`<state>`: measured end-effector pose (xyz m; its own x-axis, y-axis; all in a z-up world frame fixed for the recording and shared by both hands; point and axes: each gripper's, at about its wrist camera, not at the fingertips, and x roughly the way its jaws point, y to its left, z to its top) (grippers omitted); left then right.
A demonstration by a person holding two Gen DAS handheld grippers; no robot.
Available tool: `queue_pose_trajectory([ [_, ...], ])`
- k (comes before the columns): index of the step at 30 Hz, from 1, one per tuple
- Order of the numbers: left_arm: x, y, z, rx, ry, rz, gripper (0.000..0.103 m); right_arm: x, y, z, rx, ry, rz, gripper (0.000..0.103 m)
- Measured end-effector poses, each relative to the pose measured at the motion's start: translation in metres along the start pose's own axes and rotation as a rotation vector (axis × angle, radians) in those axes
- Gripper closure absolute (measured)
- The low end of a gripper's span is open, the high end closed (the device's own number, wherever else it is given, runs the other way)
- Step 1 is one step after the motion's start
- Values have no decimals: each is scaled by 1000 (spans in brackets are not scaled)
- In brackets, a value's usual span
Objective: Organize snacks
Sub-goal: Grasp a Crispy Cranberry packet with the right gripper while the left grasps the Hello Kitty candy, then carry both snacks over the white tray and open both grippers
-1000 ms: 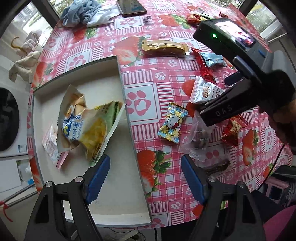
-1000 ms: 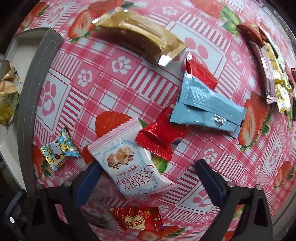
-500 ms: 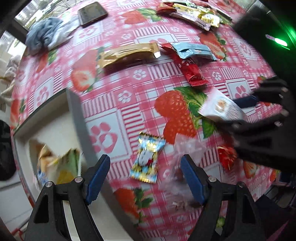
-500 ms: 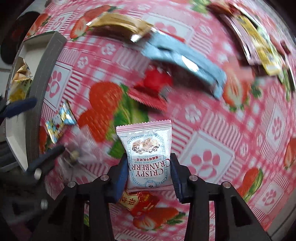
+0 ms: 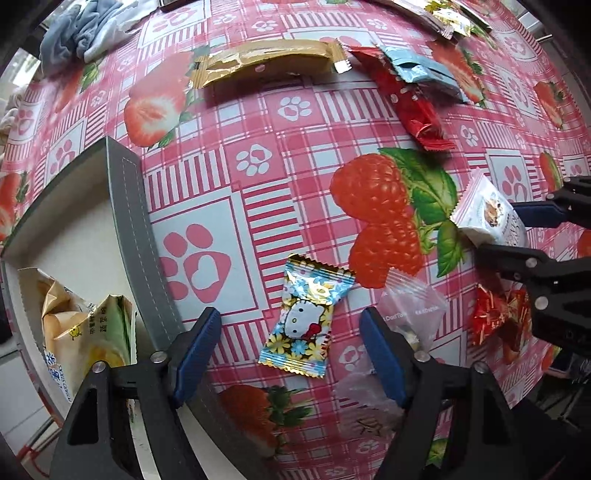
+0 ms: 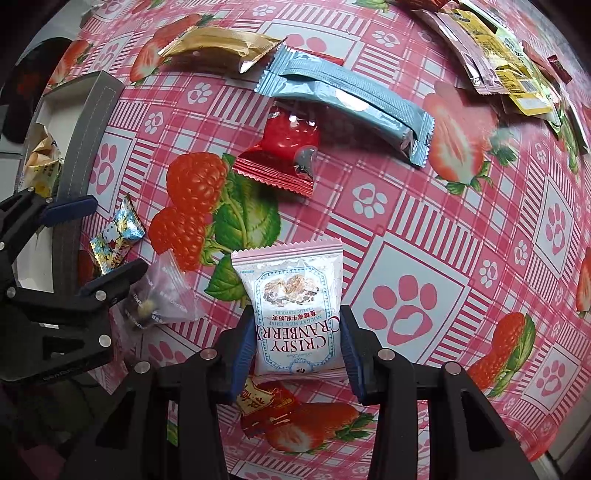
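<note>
While the right gripper (image 6: 297,347) has its 2 blue-padded fingers (image 6: 242,347) pressed against both sides of a white and pale-pink "Crispy Cranberry" snack packet (image 6: 293,306), that packet stands clear of the bench (image 6: 424,229), its sealed top edge pointing away from the camera. Under it lies a red foil wrapper with gold characters (image 6: 266,402).

Left gripper (image 5: 290,341): fingers (image 5: 195,343) spread wide and holding nothing, straddling a small foil candy packet printed with a cartoon cat and flowers (image 5: 306,317), which lies flat on the pink checked strawberry-print cover between them. The left finger sits over the grey rim of a shallow tray (image 5: 127,206). Just beside the right finger lies a clear plastic sachet (image 5: 413,310).

Inside the tray, near its lower edge, lie 2 packets at least: a yellow-green one (image 5: 107,332) and a tan one (image 5: 59,310).

Farther out on the bench: a red foil pouch (image 6: 284,147), 2 light-blue bar wrappers (image 6: 347,99) touching it, a long gold bar wrapper (image 6: 218,40), and a cluster of flat sachets (image 6: 495,55) at the far right edge. A blue-grey cloth (image 5: 77,29) lies at the far left.
</note>
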<state>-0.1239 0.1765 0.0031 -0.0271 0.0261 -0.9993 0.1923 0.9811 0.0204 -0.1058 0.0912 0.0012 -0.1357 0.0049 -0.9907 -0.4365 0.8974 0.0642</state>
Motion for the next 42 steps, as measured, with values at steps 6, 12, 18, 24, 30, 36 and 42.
queue_pose_trajectory([
  [6,-14,-6,-8,-7,-40,-19,75,-6,-5,-14,47,8,33,59],
  [12,-18,6,-18,-74,-62,-77,76,-19,-15,-31,102,-8,61,59],
  [18,-43,7,-41,-119,-118,-149,75,-37,-23,-43,131,-30,77,59],
  [24,-68,26,-58,-148,-163,-169,75,-58,-29,-51,151,-50,100,59],
  [30,-78,40,-55,-178,-196,-165,75,-75,-21,-55,147,-58,112,59],
  [36,-82,53,-66,-216,-221,-167,75,-87,-1,-34,102,-66,110,59],
  [42,-87,68,-77,-255,-244,-164,75,-82,38,-27,51,-73,123,59],
])
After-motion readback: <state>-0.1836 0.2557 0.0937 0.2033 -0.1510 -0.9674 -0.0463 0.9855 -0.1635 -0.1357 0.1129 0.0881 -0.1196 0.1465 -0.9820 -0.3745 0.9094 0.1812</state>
